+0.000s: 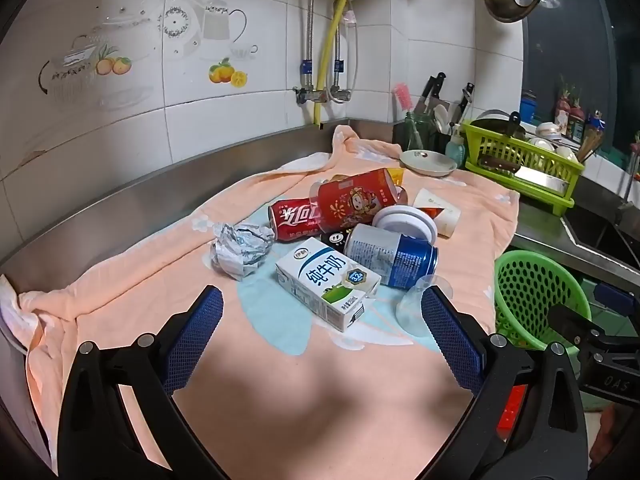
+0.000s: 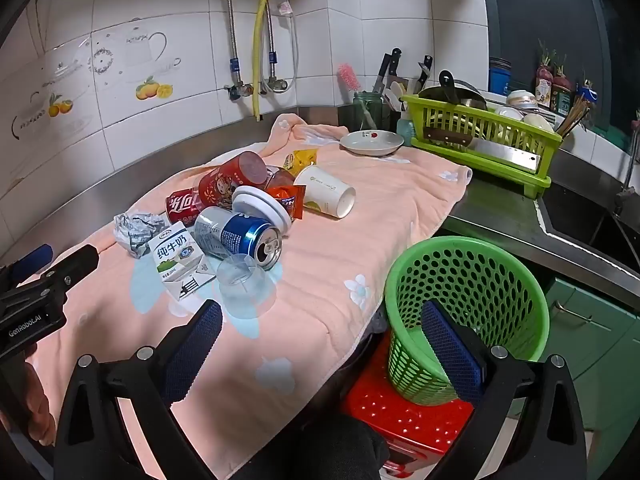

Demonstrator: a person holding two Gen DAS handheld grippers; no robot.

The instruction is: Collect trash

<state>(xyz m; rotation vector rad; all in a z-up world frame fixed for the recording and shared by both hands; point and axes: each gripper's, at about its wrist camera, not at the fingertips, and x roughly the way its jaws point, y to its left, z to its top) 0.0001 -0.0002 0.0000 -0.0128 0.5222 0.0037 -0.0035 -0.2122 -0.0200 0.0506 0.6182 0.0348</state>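
Note:
A pile of trash lies on a peach towel: a milk carton, a blue can, a red cola can, a red printed can, a crumpled foil ball, a white lid, a paper cup, a clear plastic cup and snack wrappers. My left gripper is open and empty, just short of the carton. My right gripper is open and empty, over the towel's edge beside a green mesh basket.
The basket stands on a red stool below the counter. A white plate, a green dish rack with a cleaver, a knife holder and a sink lie at the back right. Tiled wall with pipes stands behind.

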